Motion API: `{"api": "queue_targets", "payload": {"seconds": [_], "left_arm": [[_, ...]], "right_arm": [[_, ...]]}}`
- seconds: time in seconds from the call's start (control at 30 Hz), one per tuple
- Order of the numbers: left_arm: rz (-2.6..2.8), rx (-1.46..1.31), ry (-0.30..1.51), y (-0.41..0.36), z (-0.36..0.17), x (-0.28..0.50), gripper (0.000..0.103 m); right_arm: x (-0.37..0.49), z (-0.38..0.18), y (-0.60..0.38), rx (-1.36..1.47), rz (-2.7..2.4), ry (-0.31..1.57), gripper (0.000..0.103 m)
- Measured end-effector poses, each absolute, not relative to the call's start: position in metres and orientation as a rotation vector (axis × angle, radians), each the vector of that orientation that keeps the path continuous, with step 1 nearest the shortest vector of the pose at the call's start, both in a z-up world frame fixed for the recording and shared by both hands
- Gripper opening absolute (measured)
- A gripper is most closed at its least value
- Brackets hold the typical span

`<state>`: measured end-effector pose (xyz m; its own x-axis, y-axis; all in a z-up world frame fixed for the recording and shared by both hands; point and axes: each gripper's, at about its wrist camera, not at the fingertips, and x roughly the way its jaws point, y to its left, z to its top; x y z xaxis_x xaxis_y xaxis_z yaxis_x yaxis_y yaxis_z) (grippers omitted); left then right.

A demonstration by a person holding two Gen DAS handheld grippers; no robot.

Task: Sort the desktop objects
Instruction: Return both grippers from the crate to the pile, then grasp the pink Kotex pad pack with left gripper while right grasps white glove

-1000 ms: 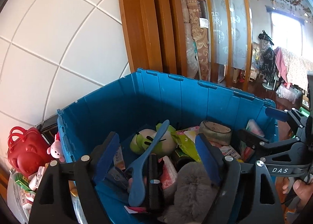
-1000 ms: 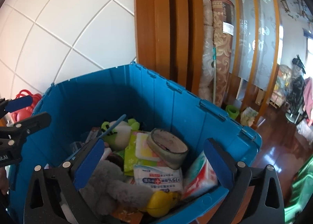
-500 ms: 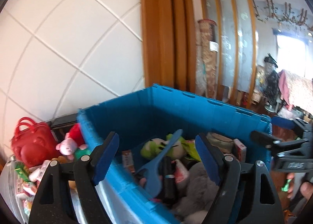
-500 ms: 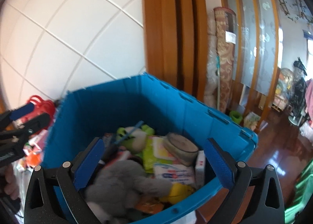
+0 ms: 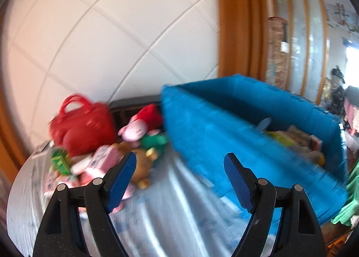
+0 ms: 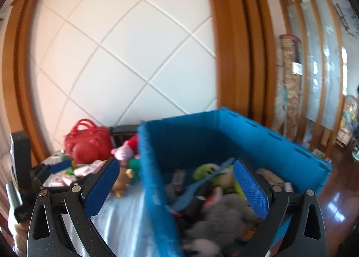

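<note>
Both views are smeared by motion blur, so small labels and fine outlines cannot be read.

Left gripper (image 5: 179,180): the jaws stand wide apart with nothing between the blue pads (image 5: 122,180); only the pale cloth-covered table (image 5: 170,200) shows through the gap. The gripper sits between the loose pile to the left and the blue crate (image 5: 224,135) to the right, touching neither.

Right gripper (image 6: 177,189): the jaws are spread and grasp nothing. The near corner wall of the crate (image 6: 154,178) appears between the fingers, but the pads do not press on it.

The crate stands on the table at the right. Its near lower edge is cut off by the frame in the right wrist view. Inside lie a grey plush (image 6: 219,214), a green-and-white plush (image 6: 215,173), a blue spoon-shaped tool (image 6: 197,187) lying across the heap, and packets too blurred to identify.

The loose pile sits on the table left of the crate, against the white panelled wall (image 5: 112,32): a red handbag (image 5: 80,126), a pink plush with a red cap (image 5: 136,129), a green item (image 5: 157,141), a brown plush (image 5: 143,165) partly behind the left finger, pink packets (image 5: 101,160) and a green box (image 5: 59,160). A dark object (image 5: 132,105) behind the pile is mostly hidden.

At the left edge of the right wrist view, part of the left gripper (image 6: 56,167) and a hand (image 6: 18,230) are visible, both cut off.
</note>
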<state>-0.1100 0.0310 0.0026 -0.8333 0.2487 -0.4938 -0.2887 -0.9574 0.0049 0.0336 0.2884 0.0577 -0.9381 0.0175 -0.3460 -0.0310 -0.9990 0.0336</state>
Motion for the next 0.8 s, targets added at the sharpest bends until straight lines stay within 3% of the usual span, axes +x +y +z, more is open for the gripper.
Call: {"api": "queue_targets", "payload": {"seconds": [0.4, 0.8], "left_arm": [[3.023, -1.111, 0.009, -0.158, -0.082, -0.139, 0.08], [3.032, -1.649, -0.266, -0.299, -0.192, -0.191, 0.08]], "right_arm": [[-0.043, 0.008, 0.161, -0.813, 3.192, -0.04, 0.103], [-0.137, -0.106, 0.112, -1.332, 3.057, -0.124, 0.103]]}}
